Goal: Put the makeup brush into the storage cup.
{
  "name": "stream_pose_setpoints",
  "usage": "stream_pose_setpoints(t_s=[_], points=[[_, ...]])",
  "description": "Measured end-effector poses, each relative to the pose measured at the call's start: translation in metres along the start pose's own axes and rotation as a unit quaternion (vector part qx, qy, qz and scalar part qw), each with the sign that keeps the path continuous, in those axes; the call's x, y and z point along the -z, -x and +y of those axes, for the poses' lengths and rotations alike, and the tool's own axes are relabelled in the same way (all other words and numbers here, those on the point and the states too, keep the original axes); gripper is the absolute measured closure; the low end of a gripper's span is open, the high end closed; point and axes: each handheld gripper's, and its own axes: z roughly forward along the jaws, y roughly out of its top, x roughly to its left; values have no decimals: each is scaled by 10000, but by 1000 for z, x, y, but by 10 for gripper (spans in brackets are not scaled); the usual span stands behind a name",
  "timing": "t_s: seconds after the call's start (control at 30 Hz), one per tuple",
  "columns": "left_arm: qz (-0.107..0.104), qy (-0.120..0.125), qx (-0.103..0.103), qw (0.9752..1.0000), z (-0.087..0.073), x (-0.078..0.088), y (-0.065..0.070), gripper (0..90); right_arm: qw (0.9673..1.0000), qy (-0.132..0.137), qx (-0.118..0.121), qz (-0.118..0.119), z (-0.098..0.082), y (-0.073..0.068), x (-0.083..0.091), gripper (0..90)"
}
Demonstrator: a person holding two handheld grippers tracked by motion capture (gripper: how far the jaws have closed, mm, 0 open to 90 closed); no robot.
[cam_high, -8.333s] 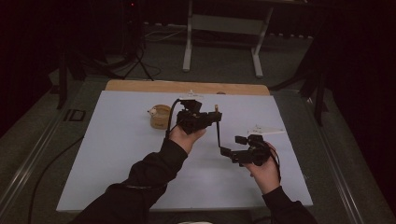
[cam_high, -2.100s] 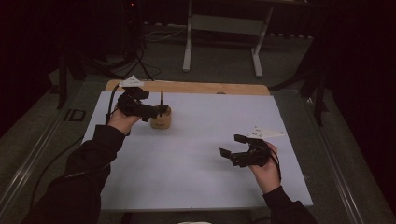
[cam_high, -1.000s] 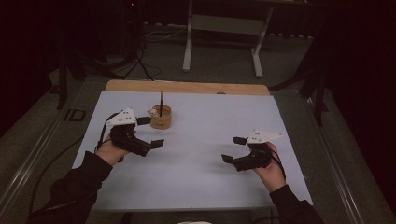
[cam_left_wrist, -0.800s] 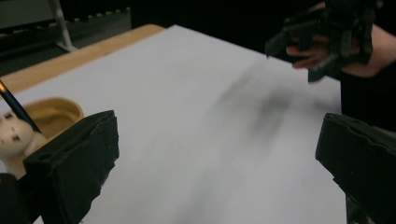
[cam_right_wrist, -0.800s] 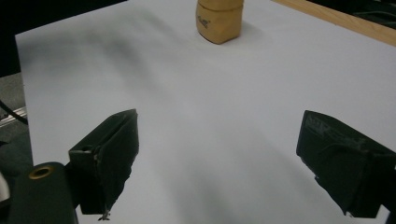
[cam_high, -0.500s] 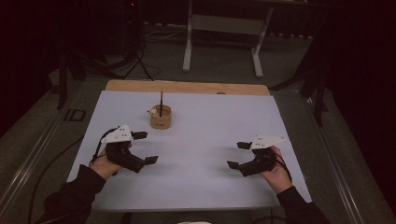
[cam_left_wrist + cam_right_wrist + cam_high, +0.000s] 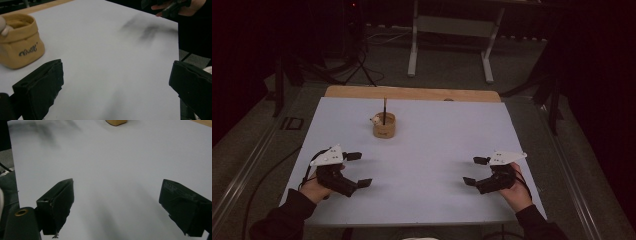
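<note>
High view: white table sheet (image 7: 437, 150) on a wooden board. Small tan pot (image 7: 384, 125) stands toward the far side, left of centre, with a dark stick (image 7: 385, 110) upright in it and a pale lump at its rim. Left gripper (image 7: 359, 170) rests at the near left corner of the sheet, held in the left hand (image 7: 319, 185), jaws spread apart, nothing between them. Right gripper (image 7: 474, 171) rests at the near right, held in the right hand (image 7: 512, 187), jaws likewise spread and empty. Both grippers lie well apart from the pot.

Left gripper view: two black jaws wide apart over bare sheet (image 7: 107, 62). Tan pot (image 7: 20, 42), dark lettering on its side, stands at upper left, beyond the left-hand jaw. Other hand and gripper (image 7: 172, 6) at the top right edge.

Right gripper view: two black jaws wide apart over bare sheet (image 7: 117, 167), nothing gripped. Base of the tan pot (image 7: 115, 122) at the top edge, well off.
</note>
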Motion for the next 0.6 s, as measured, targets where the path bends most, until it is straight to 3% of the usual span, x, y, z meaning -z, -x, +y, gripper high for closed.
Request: stream_pose_setpoints(t_s=[0.1, 0.23, 0.4, 0.6], points=[[-7, -91, -113, 9999, -9, 3, 2, 2, 10000, 9, 7, 5, -3, 1, 2, 127], [1, -182, -13, 9998, -21, 7, 4, 2, 10000, 7, -17, 48, -6, 2, 3, 127], [17, -122, 51, 9999, -31, 17, 5, 2, 9999, 15, -22, 121, -9, 2, 4, 127], [67, -20, 79, 9999, -36, 26, 3, 2, 9993, -9, 20, 373, -17, -3, 3, 125]])
